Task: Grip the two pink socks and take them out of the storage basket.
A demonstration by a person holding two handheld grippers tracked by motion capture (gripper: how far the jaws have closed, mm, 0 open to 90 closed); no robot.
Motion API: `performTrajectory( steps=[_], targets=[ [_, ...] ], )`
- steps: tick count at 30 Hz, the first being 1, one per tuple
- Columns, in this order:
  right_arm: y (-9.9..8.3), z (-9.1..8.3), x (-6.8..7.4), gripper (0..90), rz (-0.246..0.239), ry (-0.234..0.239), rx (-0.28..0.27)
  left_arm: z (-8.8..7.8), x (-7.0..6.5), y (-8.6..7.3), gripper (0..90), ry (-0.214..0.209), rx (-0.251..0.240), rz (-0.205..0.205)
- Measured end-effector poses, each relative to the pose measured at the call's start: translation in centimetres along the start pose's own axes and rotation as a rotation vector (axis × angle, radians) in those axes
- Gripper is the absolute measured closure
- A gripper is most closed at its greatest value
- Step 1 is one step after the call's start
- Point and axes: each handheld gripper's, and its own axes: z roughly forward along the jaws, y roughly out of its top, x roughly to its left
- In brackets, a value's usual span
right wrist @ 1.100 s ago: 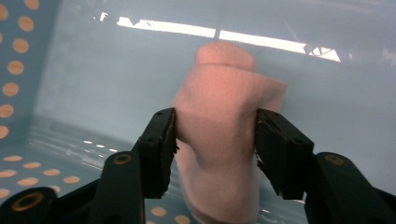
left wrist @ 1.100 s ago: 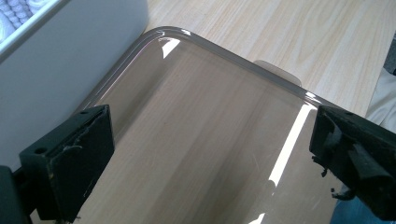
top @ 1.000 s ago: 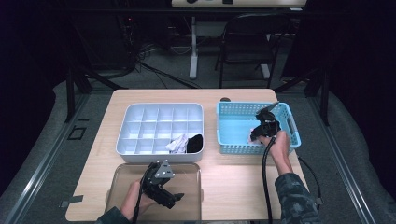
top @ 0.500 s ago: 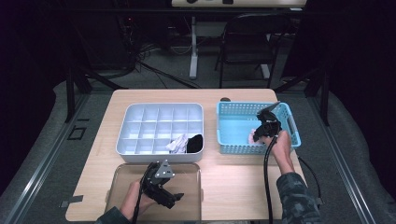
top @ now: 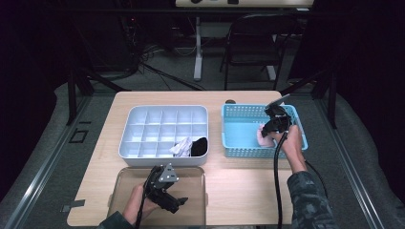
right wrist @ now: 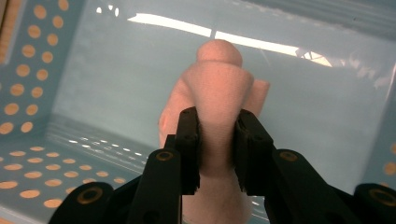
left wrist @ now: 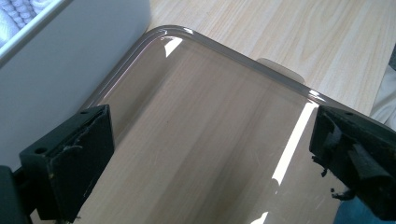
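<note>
On the wooden counter [top: 239,181] sits a white divided organizer tray [top: 165,130], and in its near-right compartments there's a rolled white sock [top: 181,147] right beside a black one [top: 199,146], the two touching. Behind the counter, a dark folding chair [top: 250,45] stands near a white desk leg [top: 197,50], cables trailing across the grey floor [top: 157,71].

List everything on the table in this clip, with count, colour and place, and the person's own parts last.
sock: 1, pink, pinched in the right claw inside the basket
basket: 1, blue, right side of the table
divided tray: 1, white, table middle
white sock: 1, tray's near row
black sock: 1, beside the white one
clear lid: 1, near edge, under the left claw
table: 1, light wood
left claw: open
right claw: shut on the sock
</note>
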Motion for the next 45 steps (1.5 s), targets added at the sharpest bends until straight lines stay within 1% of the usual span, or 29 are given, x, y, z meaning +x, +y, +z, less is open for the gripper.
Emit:
performTrajectory(
  steps=[1, 4, 6, 8, 9, 12, 13, 17, 18, 19, 20, 21, 22, 24, 25, 29, 34, 37, 38, 39, 41, 43, 44, 45],
  targets=[
    [0.2, -0.3, -0.1, 73.4, -0.020, 0.001, 0.018, 0.0, 0.0, 0.0, 0.3, -0.001, -0.002, 0.000],
    [0.6, -1.0, 0.0, 73.3, -0.026, -0.003, 0.010, 0.0, 0.0, 0.0, 0.3, -0.002, 0.000, 0.000],
    [0.9, -1.5, 0.0, 73.3, -0.039, -0.011, 0.013, 0.0, 0.0, 0.0, 0.3, -0.001, 0.000, 0.001],
    [1.0, -1.8, 0.2, 73.3, -0.032, -0.007, -0.006, 0.0, 0.0, 0.0, 0.3, -0.002, -0.001, 0.000],
    [1.1, -2.1, 0.2, 73.3, -0.047, -0.008, 0.007, 0.0, 0.0, 0.0, 0.3, -0.002, 0.001, 0.001],
    [1.4, -2.9, 0.5, 73.3, -0.067, -0.014, 0.007, 0.1, 0.0, 0.0, 0.3, -0.003, 0.001, 0.000],
    [1.5, -3.0, 0.6, 73.3, -0.065, -0.018, 0.004, 0.0, -0.1, 0.0, 0.3, -0.001, 0.003, 0.001],
    [1.7, -3.9, 0.9, 73.3, -0.082, -0.014, -0.003, 0.1, 0.0, 0.0, 0.3, -0.004, -0.002, -0.001],
    [1.7, -4.2, 1.0, 73.3, -0.074, -0.016, -0.010, 0.0, 0.0, 0.0, 0.3, -0.001, -0.002, 0.002],
    [1.7, -4.5, 1.1, 73.3, -0.088, -0.023, 0.004, 0.1, 0.0, 0.0, 0.3, 0.000, -0.002, 0.001],
    [1.7, -4.8, 1.2, 73.3, -0.099, -0.022, 0.007, 0.1, 0.0, 0.0, 0.3, -0.001, -0.002, 0.000],
    [1.7, -5.1, 1.3, 73.2, -0.097, -0.025, 0.005, 0.1, 0.0, 0.0, 0.3, -0.001, 0.000, -0.001],
    [1.6, -5.4, 1.4, 73.3, -0.106, -0.019, 0.011, 0.1, 0.0, 0.0, 0.3, 0.000, 0.002, 0.000],
    [1.4, -5.9, 1.7, 73.2, -0.109, -0.023, -0.001, 0.1, 0.0, 0.0, 0.3, -0.001, -0.001, 0.000],
    [1.4, -6.2, 1.8, 73.3, -0.122, -0.022, 0.007, 0.1, 0.0, 0.0, 0.3, 0.000, -0.001, 0.000],
    [0.8, -7.3, 2.4, 73.1, -0.133, -0.019, -0.007, 0.0, 0.1, 0.0, 0.2, -0.004, -0.009, 0.001],
    [-0.3, -8.4, 3.3, 73.1, -0.154, 0.008, -0.022, 0.1, 0.1, 0.0, 0.2, 0.000, -0.004, -0.003],
    [-1.0, -9.0, 4.0, 73.1, -0.175, 0.020, -0.028, 0.1, 0.1, 0.0, 0.2, 0.000, -0.004, -0.003],
    [-1.2, -9.2, 4.2, 73.0, -0.186, 0.029, -0.022, 0.1, 0.1, 0.0, 0.2, 0.000, -0.005, -0.003],
    [-1.6, -9.4, 4.5, 73.0, -0.189, 0.033, -0.031, 0.1, 0.1, 0.0, 0.2, 0.000, -0.005, -0.004],
    [-2.0, -9.7, 4.9, 73.0, -0.196, 0.046, -0.042, 0.1, 0.1, 0.0, 0.2, -0.002, -0.006, -0.003],
    [-2.6, -9.8, 5.3, 72.9, -0.207, 0.050, -0.042, 0.1, 0.1, 0.0, 0.2, -0.002, -0.004, -0.003],
    [-2.9, -9.8, 5.5, 72.9, -0.220, 0.054, -0.039, 0.1, 0.1, 0.0, 0.2, 0.000, -0.004, -0.003],
    [-3.1, -9.8, 5.7, 72.9, -0.220, 0.060, -0.042, 0.1, 0.1, 0.0, 0.2, 0.001, -0.005, -0.004]
  ],
)
